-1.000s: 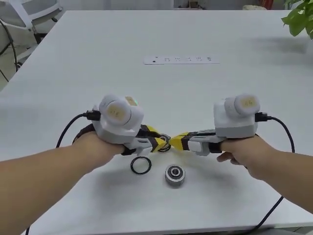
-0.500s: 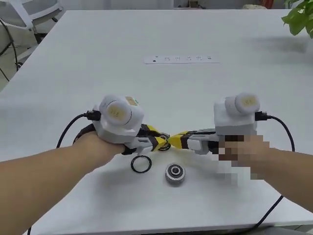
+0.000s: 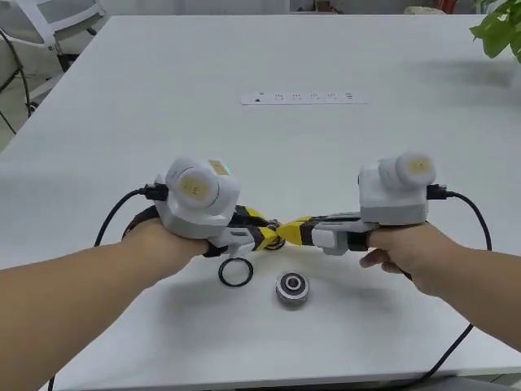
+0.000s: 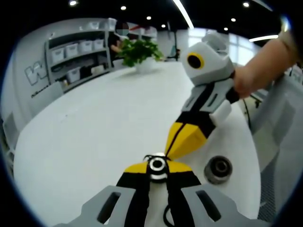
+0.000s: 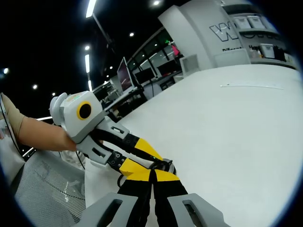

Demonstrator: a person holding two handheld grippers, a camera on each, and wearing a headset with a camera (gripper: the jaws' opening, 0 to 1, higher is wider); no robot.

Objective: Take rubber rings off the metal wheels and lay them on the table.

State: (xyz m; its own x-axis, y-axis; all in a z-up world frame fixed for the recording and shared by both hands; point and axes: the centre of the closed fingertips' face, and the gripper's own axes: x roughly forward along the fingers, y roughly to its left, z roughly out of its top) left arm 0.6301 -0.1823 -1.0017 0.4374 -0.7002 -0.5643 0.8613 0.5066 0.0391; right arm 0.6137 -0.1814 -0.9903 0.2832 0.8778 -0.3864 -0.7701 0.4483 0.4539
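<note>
My left gripper (image 3: 262,235) is shut on a small metal wheel (image 4: 157,167), held just above the table. My right gripper (image 3: 290,233) meets it tip to tip from the right, its yellow jaws closed on the black rubber ring (image 4: 152,156) at the wheel's edge. In the right gripper view, the jaws (image 5: 152,177) are pressed together, with the wheel (image 5: 166,165) just beyond the tips. One loose black rubber ring (image 3: 235,272) lies flat on the table below the left gripper. A bare metal wheel (image 3: 292,288) stands next to it, seen also as the bare wheel (image 4: 218,169).
A white power strip (image 3: 302,98) lies further back on the white table (image 3: 163,98). Black cables trail from both grippers toward the near edge. A green plant (image 3: 498,32) stands at the far right corner and chairs (image 3: 32,32) at the far left.
My right gripper has drawn slightly to the right. The left gripper, the loose ring and the bare wheel have stayed where they were.
</note>
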